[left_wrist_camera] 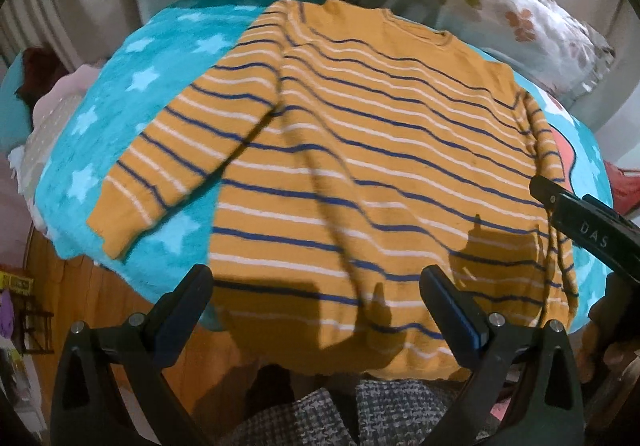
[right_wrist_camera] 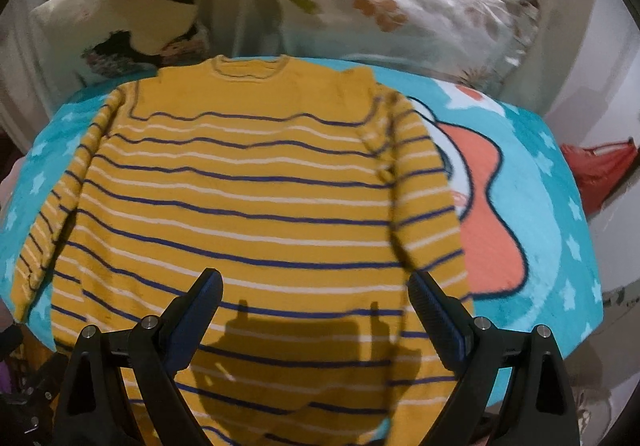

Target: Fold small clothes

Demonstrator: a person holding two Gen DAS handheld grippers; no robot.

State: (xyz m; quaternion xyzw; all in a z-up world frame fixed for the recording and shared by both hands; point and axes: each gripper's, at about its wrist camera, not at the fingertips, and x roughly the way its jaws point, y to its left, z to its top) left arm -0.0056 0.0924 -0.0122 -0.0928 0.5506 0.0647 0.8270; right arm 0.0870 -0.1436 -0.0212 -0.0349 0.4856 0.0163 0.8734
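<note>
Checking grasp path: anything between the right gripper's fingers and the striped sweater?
Nothing. In the right wrist view the open right gripper hovers over the sweater, with only its shadow on the knit.

Home living room: floral cushions (right_wrist_camera: 400, 10), star blanket (left_wrist_camera: 120, 106).

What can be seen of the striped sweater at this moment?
The striped sweater is a mustard-yellow knit with thin navy and white horizontal stripes, a plain yoke and a ribbed round neckline. It lies spread flat, not yet folded, on a teal star-print blanket, neckline toward the pillows and hem toward the person. One sleeve angles out over the blanket; the other lies along the body's side. Both open tongs, left and right, hover above the hem area without gripping it, casting shadows on the cloth.
</note>
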